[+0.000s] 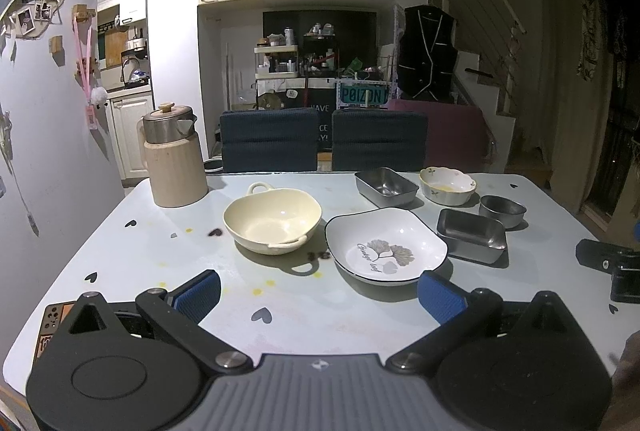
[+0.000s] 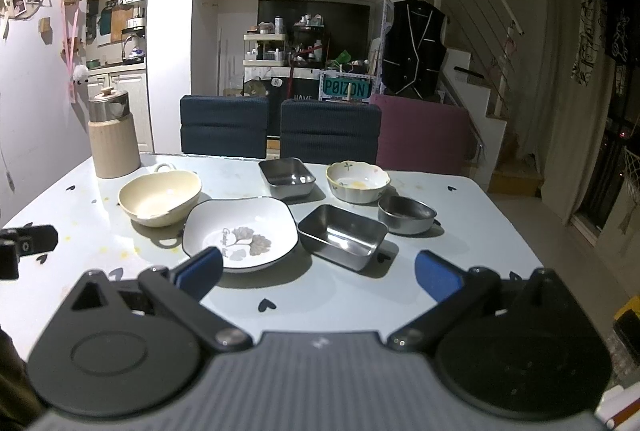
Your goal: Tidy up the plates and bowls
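Now, grippers: our left gripper (image 1: 318, 291) and right gripper (image 2: 318, 273) both gape wide, empty.
Dishes: leaf plate (image 2: 240, 233), cream bowl (image 2: 160, 197) and steel tray (image 2: 342, 235) crowd mid-table.
Risk: we might nudge neighbours when lifting.

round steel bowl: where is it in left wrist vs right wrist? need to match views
Left wrist: round steel bowl sits right of centre, behind the nearer rectangular steel tray.
Right wrist: round steel bowl sits just right of centre, behind and right of that tray.
Shared landmark: the floral ceramic bowl, directly behind and left of the steel bowl in both views.
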`<state>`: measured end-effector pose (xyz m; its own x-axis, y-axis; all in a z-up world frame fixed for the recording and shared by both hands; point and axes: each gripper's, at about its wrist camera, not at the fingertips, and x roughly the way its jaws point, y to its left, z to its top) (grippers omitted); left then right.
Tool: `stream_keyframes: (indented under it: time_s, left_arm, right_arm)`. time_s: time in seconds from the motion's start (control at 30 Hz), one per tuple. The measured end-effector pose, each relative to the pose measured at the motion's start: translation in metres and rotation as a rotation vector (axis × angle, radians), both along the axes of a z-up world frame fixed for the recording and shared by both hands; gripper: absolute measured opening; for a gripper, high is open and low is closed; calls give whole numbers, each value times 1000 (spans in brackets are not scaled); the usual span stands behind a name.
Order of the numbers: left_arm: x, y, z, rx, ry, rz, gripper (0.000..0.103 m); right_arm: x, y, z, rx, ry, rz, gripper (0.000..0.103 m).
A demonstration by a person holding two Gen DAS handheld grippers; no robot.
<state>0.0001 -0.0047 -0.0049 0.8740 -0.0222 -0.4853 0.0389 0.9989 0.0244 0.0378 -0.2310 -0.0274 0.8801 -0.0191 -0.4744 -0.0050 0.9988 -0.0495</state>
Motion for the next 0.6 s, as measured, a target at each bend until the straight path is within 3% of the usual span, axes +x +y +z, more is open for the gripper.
stream_keyframes:
  time_s: [0.6]
  left_arm:
    - [-3,-11,-1,3,2,-9,103]
  right_arm:
    - [-1,-1,-1,-6,6,-3,103]
